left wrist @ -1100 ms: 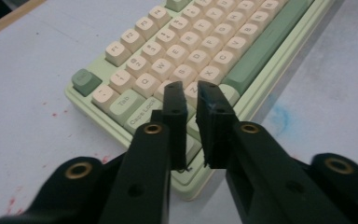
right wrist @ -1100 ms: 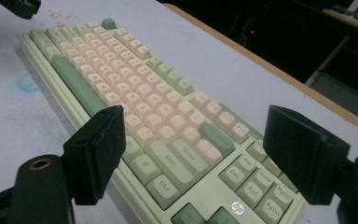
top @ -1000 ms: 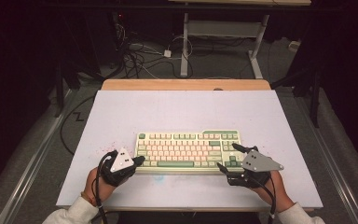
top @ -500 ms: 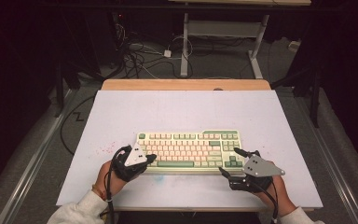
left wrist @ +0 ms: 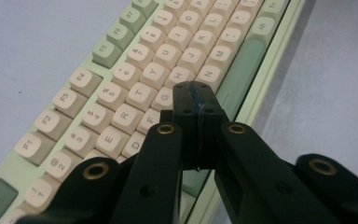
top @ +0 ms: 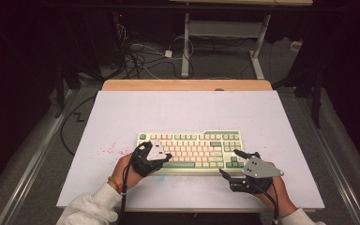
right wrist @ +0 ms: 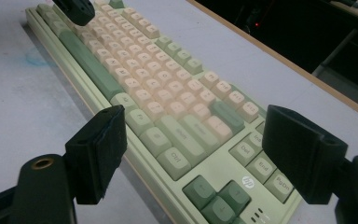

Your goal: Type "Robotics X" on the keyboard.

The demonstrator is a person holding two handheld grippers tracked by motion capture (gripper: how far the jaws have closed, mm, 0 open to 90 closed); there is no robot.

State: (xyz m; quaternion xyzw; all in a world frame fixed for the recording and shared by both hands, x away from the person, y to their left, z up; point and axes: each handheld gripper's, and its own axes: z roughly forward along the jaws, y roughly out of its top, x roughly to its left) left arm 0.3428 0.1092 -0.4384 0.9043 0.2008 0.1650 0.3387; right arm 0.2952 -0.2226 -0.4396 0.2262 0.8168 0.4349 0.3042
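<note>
A pale green keyboard (top: 192, 146) with cream and green keys lies on the white table (top: 192, 108), near its front. My left gripper (top: 167, 157) is shut with nothing in it, and its tips hang over the keys near the keyboard's left front. In the left gripper view the closed tips (left wrist: 193, 99) sit just above the G and B keys of the keyboard (left wrist: 121, 93). My right gripper (top: 229, 162) is open at the keyboard's right front corner. In the right gripper view its jaws (right wrist: 200, 154) stand wide on either side of that corner of the keyboard (right wrist: 168, 88), not touching it.
Faint red specks (top: 110, 150) mark the table left of the keyboard. A wooden strip (top: 187, 85) edges the table's far side. Cables (top: 145, 58) and a desk frame (top: 225, 42) lie on the dark floor beyond.
My left gripper has moved right, from beside the keyboard's left end to over its keys. The right gripper has stayed in place.
</note>
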